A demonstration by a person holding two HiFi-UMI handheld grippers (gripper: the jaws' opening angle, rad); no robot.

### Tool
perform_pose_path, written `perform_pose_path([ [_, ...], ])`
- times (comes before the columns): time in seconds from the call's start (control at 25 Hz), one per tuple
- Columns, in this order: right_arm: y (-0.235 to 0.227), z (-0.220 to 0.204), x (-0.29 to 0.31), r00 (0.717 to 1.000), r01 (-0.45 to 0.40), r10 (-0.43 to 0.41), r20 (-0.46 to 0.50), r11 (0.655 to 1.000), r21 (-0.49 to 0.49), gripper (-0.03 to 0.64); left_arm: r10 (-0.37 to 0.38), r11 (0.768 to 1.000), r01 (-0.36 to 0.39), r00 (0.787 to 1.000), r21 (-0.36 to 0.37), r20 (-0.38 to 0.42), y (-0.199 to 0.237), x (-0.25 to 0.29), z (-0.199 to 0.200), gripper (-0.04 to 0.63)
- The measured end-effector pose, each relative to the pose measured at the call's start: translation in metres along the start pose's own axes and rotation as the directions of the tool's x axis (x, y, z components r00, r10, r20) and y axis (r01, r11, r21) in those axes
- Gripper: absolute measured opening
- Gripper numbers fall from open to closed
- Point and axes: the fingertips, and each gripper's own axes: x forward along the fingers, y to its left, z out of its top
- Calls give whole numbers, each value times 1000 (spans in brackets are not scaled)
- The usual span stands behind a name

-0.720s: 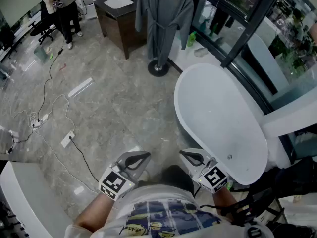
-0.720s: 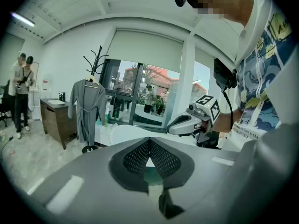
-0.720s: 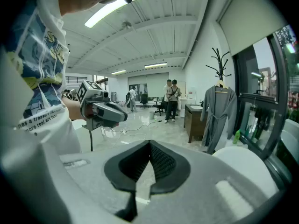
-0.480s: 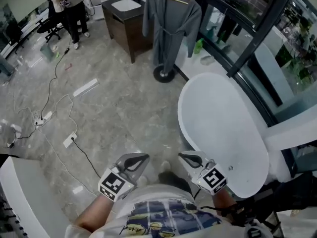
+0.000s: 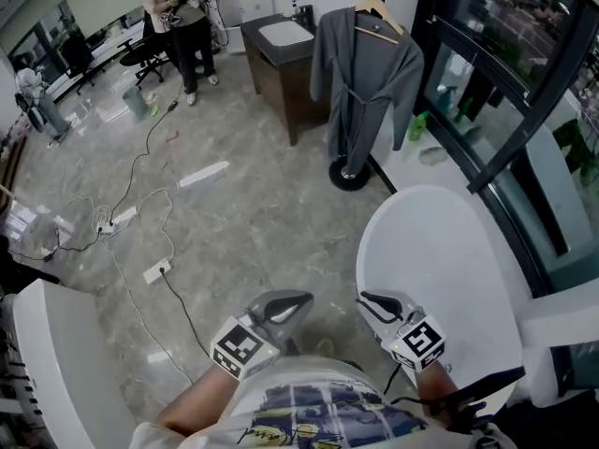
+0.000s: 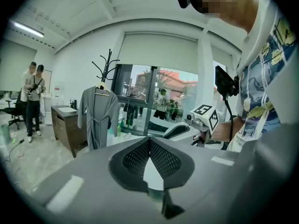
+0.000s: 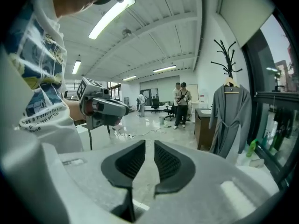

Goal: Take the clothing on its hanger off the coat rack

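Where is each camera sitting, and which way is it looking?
Head view: on the person's head, looking steeply down at the floor, bathtub and grey robe; shows shirt, left gripper and right gripper.
Left gripper view: on the left gripper, facing the window and robe over touching jaws; shows the shirt and right gripper.
Right gripper view: on the right gripper, facing the standing people and robe; shows shirt and left gripper.
Shared: all three see the robe.

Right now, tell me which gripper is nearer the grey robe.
Right, slightly. The right gripper is almost straight in line with the robe; the left gripper is offset leftward.
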Motion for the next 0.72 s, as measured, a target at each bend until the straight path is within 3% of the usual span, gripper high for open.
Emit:
perform_pose_path([
  [0.24,-44,15,47,1000,3,-3,6,1000,4,67,22,1000,-22,999,-21,-30,67,11,-4,3],
  [0.52,-117,59,126,996,89,-89,-12,996,3,84,-47,999,47,999,-13,-26,172,34,25,21],
  [0.72,-191,100,183,984,176,-178,-30,983,-60,97,-104,994,105,994,21,-39,251,36,44,34],
])
